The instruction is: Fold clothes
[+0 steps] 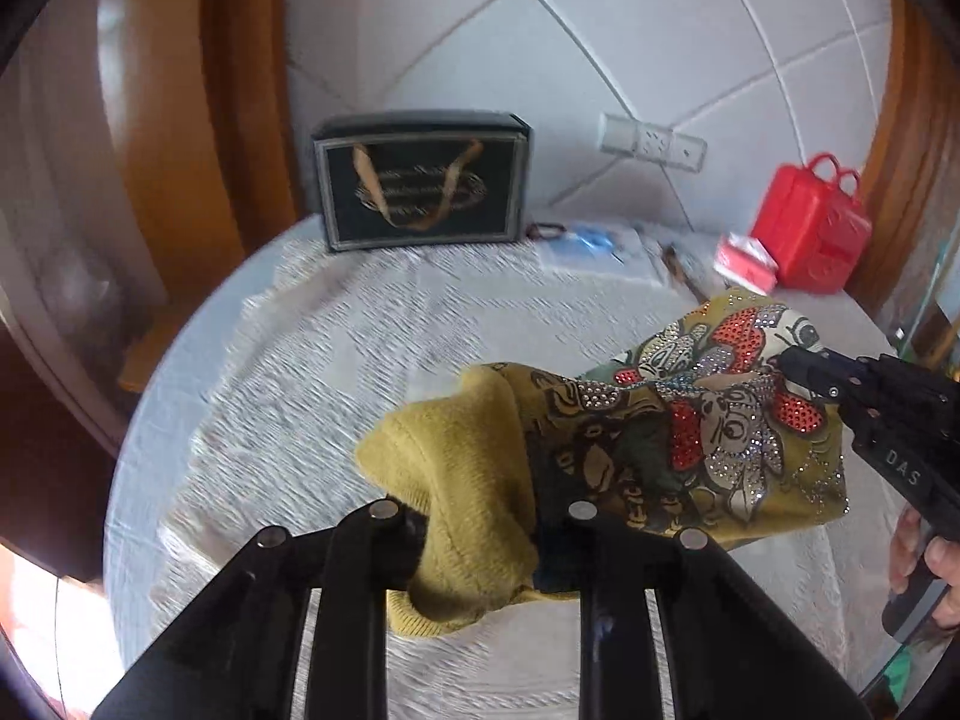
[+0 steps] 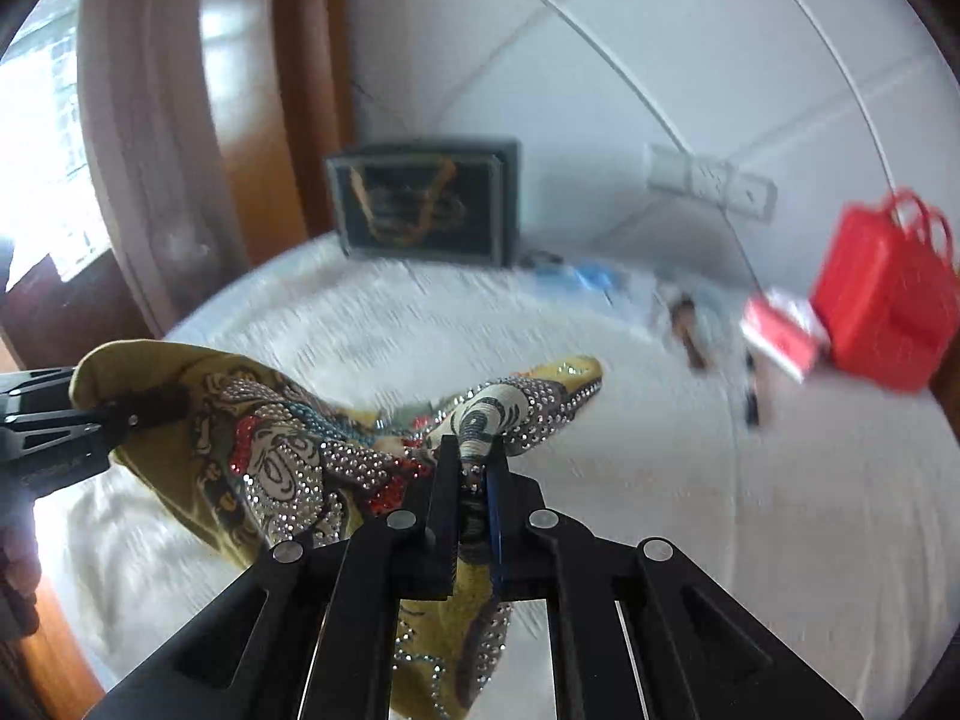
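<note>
With each claw clenched on an end, the left claw (image 1: 480, 531) and right claw (image 2: 474, 474) hold the crumpled sweater (image 1: 660, 438) slung between them above the bench (image 1: 336, 348), no fold yet made.

Home interior, living or dining room. Round table (image 1: 336, 324) with white textured cloth, pushed against a white tiled wall (image 1: 630, 30) with a socket strip (image 1: 651, 141). Wooden door frame (image 1: 240, 90) and curtain (image 2: 150, 138) by a window. Household clutter at the back: dark gift bag (image 1: 420, 180), red plastic case (image 1: 810, 228), small red box (image 1: 747, 261).
</note>
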Demonstrator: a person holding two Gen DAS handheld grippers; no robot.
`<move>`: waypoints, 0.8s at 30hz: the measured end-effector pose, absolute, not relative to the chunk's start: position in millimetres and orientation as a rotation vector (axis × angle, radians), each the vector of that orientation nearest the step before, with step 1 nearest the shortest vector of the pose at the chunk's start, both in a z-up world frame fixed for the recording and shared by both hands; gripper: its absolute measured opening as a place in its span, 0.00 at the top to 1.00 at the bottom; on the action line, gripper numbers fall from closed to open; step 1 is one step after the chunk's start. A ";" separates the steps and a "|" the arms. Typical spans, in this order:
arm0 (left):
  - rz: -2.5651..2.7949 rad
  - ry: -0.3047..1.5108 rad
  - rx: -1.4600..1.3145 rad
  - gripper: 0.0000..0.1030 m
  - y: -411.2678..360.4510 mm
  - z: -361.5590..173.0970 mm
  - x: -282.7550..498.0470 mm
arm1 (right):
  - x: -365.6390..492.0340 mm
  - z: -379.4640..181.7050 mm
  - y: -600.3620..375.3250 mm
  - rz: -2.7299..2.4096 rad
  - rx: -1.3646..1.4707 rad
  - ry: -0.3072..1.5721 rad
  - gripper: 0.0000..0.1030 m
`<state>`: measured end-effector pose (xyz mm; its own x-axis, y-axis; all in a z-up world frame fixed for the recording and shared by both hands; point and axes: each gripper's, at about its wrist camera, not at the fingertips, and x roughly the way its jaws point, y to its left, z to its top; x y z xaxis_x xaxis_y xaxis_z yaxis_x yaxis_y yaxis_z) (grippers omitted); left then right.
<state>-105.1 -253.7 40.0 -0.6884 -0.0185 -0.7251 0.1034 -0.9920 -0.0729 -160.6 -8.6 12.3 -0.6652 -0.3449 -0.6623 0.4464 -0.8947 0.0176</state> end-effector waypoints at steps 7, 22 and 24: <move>-2.758 0.155 1.015 0.80 -369.7 102.7 -135.9 | -198.5 75.7 -122.9 -2.472 0.775 0.258 0.93; -2.258 0.381 1.441 0.66 -583.8 -61.1 -202.0 | -314.0 -48.9 -347.4 -2.237 1.235 0.047 0.81; -2.230 0.369 1.488 0.35 -582.7 -81.3 -200.4 | -313.8 -74.1 -356.8 -2.226 1.305 0.080 0.59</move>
<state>-200.4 -582.7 -81.3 -0.3302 -0.2043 -0.9215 0.4903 -0.8714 0.0175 -313.8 -356.8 -74.1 -0.3753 -0.4293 -0.8215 0.4872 -0.8453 0.2191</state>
